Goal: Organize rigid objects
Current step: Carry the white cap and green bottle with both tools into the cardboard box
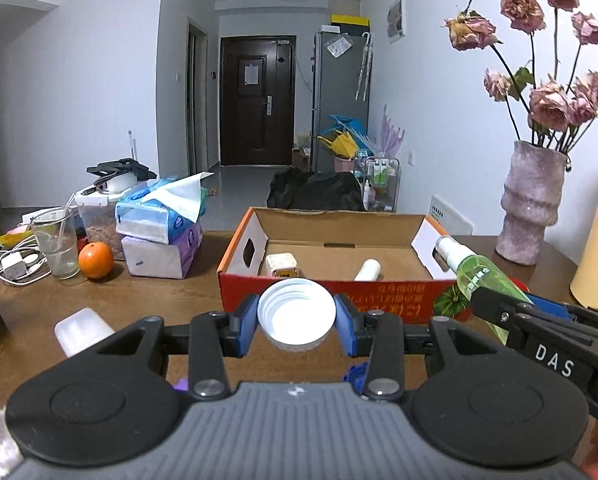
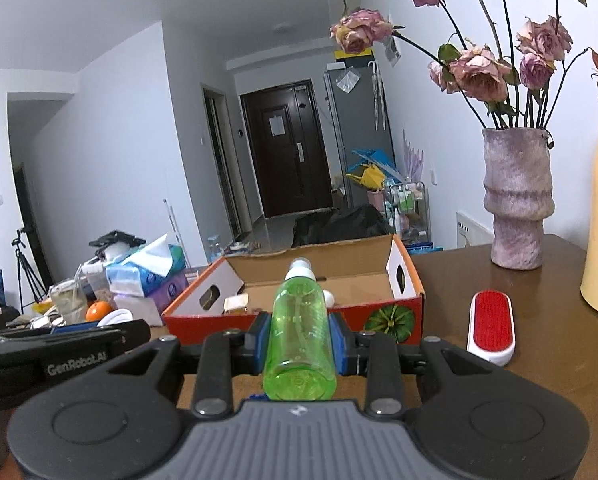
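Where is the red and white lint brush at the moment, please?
In the right wrist view the lint brush lies on the table, right of the cardboard box and in front of the vase.

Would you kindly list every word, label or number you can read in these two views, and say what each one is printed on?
"DAS": on the right claw's black body, left wrist view.
"GenRobot.AI": on the left claw's black body, right wrist view.
Yellow print on the cardboard box front: upside down, unreadable.
Label on the green spray bottle: too blurred.
Print on the tissue packs: too small.

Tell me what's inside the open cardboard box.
Inside the cardboard box lie a small cream cube-shaped item at the left and a white cylindrical bottle near the middle. The box's near wall hides the floor right behind it.
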A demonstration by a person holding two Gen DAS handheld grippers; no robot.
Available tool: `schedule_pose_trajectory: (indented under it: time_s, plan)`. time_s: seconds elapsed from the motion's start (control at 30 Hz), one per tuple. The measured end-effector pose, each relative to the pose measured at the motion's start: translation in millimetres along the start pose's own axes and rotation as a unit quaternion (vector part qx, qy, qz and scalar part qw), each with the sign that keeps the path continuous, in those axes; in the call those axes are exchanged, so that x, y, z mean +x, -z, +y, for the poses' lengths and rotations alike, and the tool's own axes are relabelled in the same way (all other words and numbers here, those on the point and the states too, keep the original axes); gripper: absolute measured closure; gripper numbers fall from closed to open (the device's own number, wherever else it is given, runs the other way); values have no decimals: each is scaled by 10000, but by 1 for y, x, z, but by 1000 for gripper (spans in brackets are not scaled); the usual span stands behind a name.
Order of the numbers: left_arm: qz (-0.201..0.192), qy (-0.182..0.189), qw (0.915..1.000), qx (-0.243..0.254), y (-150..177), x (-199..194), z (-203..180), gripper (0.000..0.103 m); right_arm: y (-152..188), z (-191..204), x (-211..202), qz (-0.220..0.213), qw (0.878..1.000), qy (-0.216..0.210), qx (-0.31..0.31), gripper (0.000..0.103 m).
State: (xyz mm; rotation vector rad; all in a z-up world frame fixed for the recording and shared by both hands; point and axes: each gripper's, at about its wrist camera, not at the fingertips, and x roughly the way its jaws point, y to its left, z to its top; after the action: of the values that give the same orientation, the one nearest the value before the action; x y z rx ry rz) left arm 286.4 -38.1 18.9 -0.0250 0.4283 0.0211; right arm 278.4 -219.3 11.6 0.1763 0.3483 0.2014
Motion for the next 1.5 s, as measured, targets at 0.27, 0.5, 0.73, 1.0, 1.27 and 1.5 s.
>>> schedule_pose_trajectory:
  time_s: [0.27,0.5,0.73,1.0,1.27,1.5]
  plan:
    - [-18,-41,9999,-93,-13,26,-8,61,-10,-10,14,-102,9999,28,75,73]
    - [-42,-40,9998,-193,-24,48,-15,61,-20,-18,33,-196,9997,62,120,73]
    - [-66,-56,9999,-134,-30,68,-26,61,-26,-22,55,-242,9996,127,64,73]
    - [-128,-114,9998,-84,-39,93,-34,61,-35,-26,83,-266,9994,190,62,73]
    - [-103,-176,9997,-123,-47,119,-34,61,-41,-31,109,-258,9993,252,32,73]
    - [-125,-254,9994,-175,-56,141,-31,61,-48,-34,130,-241,9993,300,-12,73]
